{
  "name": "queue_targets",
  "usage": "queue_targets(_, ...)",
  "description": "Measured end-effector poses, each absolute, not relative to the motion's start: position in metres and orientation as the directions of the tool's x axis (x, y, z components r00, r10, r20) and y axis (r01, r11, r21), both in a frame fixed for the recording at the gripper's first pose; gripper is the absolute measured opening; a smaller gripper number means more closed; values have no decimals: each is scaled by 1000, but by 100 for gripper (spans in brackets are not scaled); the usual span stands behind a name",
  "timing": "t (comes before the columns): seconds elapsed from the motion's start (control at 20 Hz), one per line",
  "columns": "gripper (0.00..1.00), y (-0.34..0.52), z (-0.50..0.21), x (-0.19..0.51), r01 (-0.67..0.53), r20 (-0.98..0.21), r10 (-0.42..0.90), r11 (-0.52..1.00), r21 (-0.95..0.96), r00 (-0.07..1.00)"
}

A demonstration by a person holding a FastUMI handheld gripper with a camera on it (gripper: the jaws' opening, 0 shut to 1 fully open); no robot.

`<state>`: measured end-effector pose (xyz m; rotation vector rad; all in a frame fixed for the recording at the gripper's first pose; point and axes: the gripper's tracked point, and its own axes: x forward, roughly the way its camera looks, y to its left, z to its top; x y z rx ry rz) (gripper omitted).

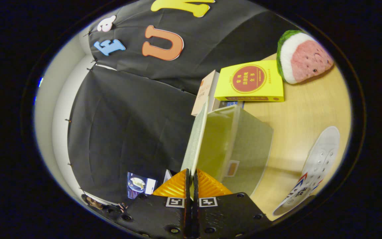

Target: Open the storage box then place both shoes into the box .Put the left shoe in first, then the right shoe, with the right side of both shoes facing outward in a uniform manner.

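Black cloth wall [128, 126] across left and centre of frame, view rolled sideways; pale wooden table [297, 119] down the right side. White wall [56, 109] at far left edge.

Gripper [191, 176] at bottom centre, black body with two square markers, orange ribbed fingers [172, 187] nearly together. Thin pale lid [196, 139] of the storage box running edge-on straight up from the fingertips, its lower edge seemingly nipped between them: claw clenched on the lid, as far as visible.

Storage box [240, 146], translucent, greenish, at centre just right of the fingers and ahead of them. Lid swung away from the box body along its left side, box open. Small tan label on the near wall. Inside hazy; contents not discernible.

White shoe [317, 166] at lower right of frame, on the table, well apart from the box. Eyelets visible, red and blue stripes on the side. Left or right shoe: cannot tell.

Yellow book [250, 81] with red round emblem at upper right of centre, beyond the box. Cardboard box [206, 93], pale, upright, just left of the book, near the cloth. Watermelon plush [302, 56] at upper right, just beyond the book.

Small printed card [141, 184] at lower left of centre, beside the left finger, against the cloth.
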<state>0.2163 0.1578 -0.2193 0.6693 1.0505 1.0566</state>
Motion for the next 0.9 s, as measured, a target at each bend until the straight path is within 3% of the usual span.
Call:
queue_targets(0.3,1,233,-131,208,-422,-349,930,365,830,119)
queue_targets(0.7,5,379,-112,201,-453,-425,898,428,782,113)
queue_targets(0.75,11,392,-115,206,-454,-444,888,445,771,117)
queue_targets(0.85,11,419,-124,207,-450,-463,878,465,762,122)
queue_targets(0.9,23,432,-132,209,-439,-482,864,491,752,141)
